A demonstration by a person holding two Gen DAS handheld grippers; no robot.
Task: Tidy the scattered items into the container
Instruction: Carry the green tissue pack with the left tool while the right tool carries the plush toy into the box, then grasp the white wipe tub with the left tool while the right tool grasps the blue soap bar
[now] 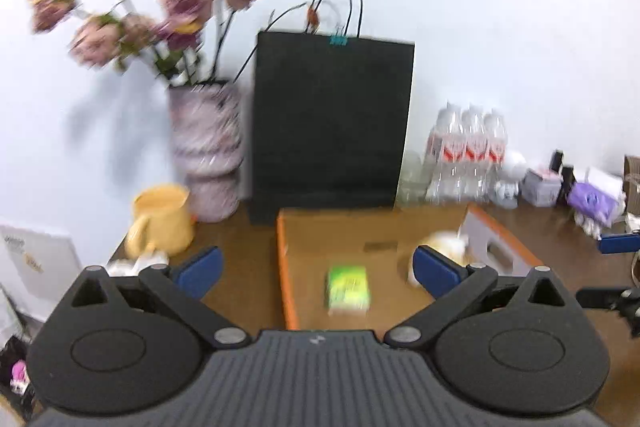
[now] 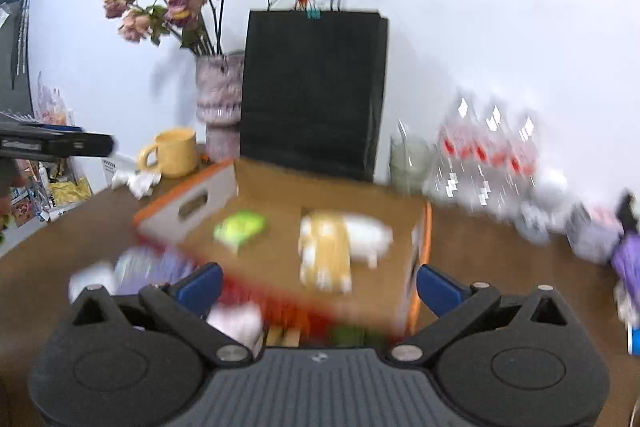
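Brown table [image 1: 248,227] holds the box [image 1: 286,267]; green pack [image 1: 347,290] lies inside at 12 o'clock, tidied. Left gripper [image 1: 316,271] and right gripper [image 2: 318,285] gape wide, holding nothing.

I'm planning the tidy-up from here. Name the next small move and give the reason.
Probably bring the right tool, open and empty, down to the blurred pale items on the table just outside the cardboard box and close on one. The green packet and the yellow-and-white item already lie in the box, while these are still outside it. The left tool is open and empty too.
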